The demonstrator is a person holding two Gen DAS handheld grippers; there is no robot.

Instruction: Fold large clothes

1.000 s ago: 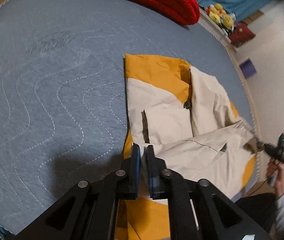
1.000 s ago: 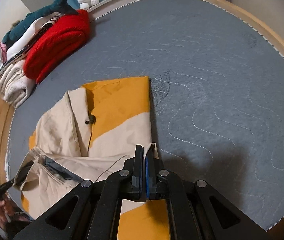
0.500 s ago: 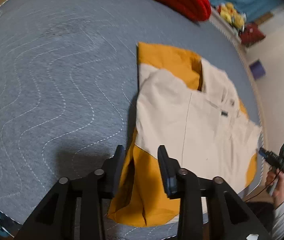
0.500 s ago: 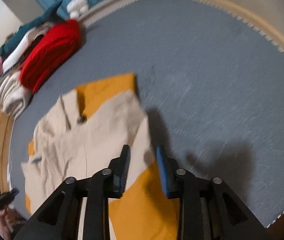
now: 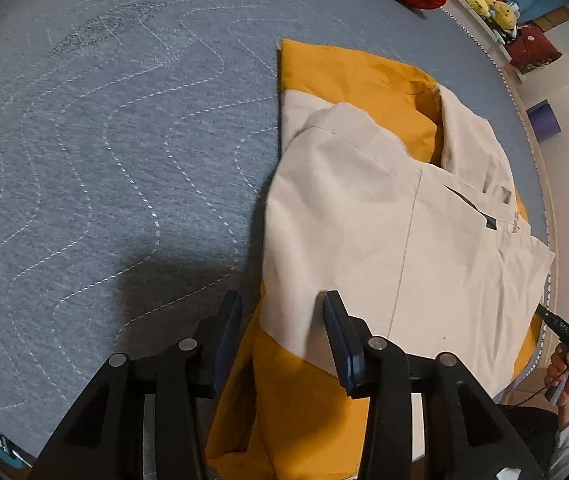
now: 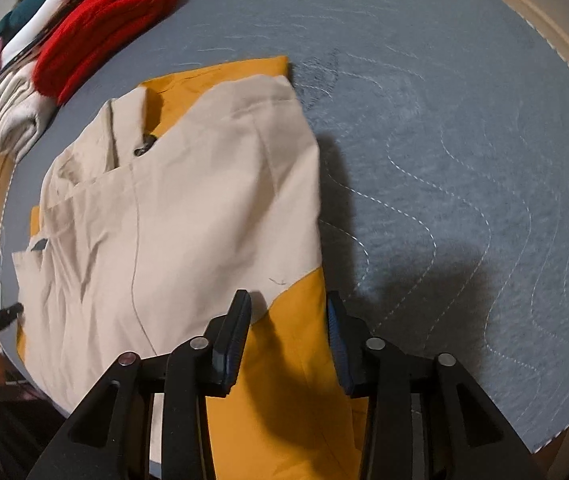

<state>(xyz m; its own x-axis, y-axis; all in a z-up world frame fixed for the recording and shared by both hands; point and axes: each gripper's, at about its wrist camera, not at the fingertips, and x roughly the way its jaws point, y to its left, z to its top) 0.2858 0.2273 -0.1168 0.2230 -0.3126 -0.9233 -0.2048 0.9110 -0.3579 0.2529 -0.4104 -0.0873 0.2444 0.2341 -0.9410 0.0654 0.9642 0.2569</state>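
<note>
Hovering with both my jaws open and empty over the cream-and-mustard jacket [image 5: 384,240] folded on the grey quilted bed [image 5: 104,160]: soft, light, limp cloth, best pinched at its near corners.

Broad bare stretch of the quilted grey bed [image 5: 104,152] beside the folded beige-and-orange jacket [image 5: 384,232]; stacked folded clothes [image 6: 84,40] block the far edge; a person's hand [image 5: 568,376] occupies the near side.

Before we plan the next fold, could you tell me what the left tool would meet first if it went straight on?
Most likely the jacket: its orange lower edge lies between the open left tool fingers, though depth is unclear.
</note>
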